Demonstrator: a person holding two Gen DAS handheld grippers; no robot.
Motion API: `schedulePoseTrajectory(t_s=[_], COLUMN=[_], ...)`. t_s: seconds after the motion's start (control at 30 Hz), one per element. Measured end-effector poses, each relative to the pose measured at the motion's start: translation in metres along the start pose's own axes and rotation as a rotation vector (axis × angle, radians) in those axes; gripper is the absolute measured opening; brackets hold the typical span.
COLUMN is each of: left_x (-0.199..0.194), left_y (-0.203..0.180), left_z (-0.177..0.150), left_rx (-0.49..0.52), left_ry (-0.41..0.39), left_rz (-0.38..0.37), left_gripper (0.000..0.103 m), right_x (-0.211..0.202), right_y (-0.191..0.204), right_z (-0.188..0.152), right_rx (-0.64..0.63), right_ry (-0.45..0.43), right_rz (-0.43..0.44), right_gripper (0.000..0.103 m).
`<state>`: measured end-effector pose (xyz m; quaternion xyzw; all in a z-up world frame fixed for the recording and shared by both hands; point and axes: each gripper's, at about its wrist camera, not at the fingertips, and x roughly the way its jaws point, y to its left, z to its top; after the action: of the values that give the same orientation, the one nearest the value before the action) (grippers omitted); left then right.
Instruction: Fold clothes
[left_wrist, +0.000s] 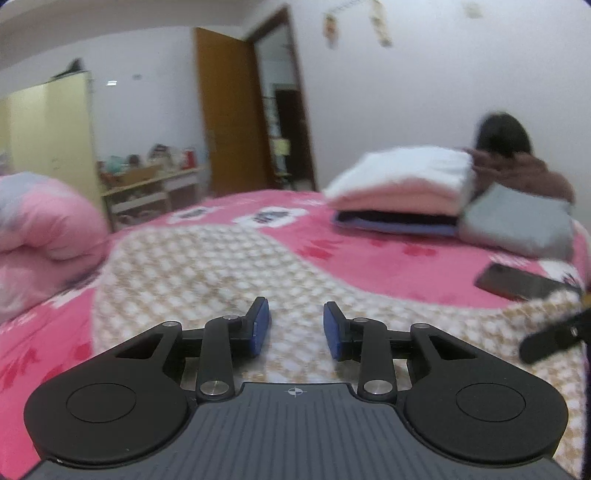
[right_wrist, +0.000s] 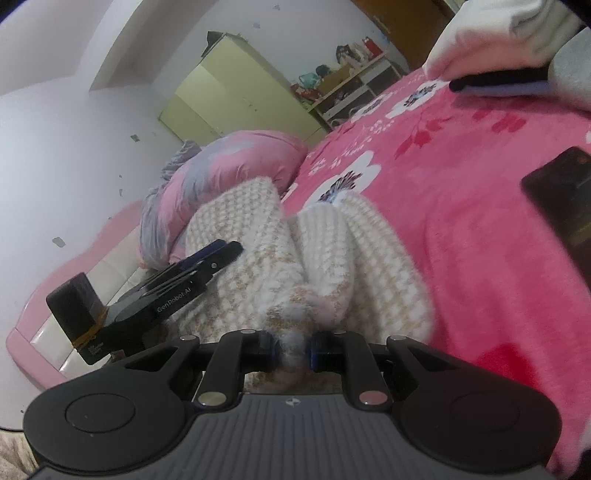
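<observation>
Right gripper (right_wrist: 293, 352) at 6 o'clock is pinching a bunched edge of the knit sweater (right_wrist: 314, 251) spread on the bed (right_wrist: 480, 221). Left gripper (left_wrist: 297, 328) hovers with jaws apart, empty. Mid-fold I'd guess; next, left needs its own corner.

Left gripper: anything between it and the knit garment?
Nothing visible. The left gripper is open over the knit garment, only bare knit between and ahead of its pads. The phone lies off to the right. The right gripper already pinches a fold.
</observation>
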<state>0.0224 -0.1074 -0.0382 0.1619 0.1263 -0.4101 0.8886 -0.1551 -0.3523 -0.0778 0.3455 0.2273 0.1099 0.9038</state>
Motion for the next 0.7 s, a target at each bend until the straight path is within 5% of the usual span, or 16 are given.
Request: schedulePoseTrajectory(t_s=[0.2, 0.6, 0.7], left_x=[0.017, 0.031, 0.031], left_y=[-0.037, -0.040, -0.039], left_z=[-0.007, -0.011, -0.011], left_rx=[0.194, 0.184, 0.180], left_ry=[0.079, 0.112, 0.107], left_rz=[-0.065, -0.101, -0.104], left_gripper=[0.030, 0.029, 0.029], right_x=[-0.012, -0.010, -0.027], right_y=[0.002, -0.024, -0.026], right_z=[-0.002, -0.009, -0.003], right_rx=[-0.062, 0.006, 0.020], right_ry=[-0.007, 0.064, 0.055], right_rz=[-0.050, -0.071, -0.050], right_gripper=[0.016, 0.018, 0.026])
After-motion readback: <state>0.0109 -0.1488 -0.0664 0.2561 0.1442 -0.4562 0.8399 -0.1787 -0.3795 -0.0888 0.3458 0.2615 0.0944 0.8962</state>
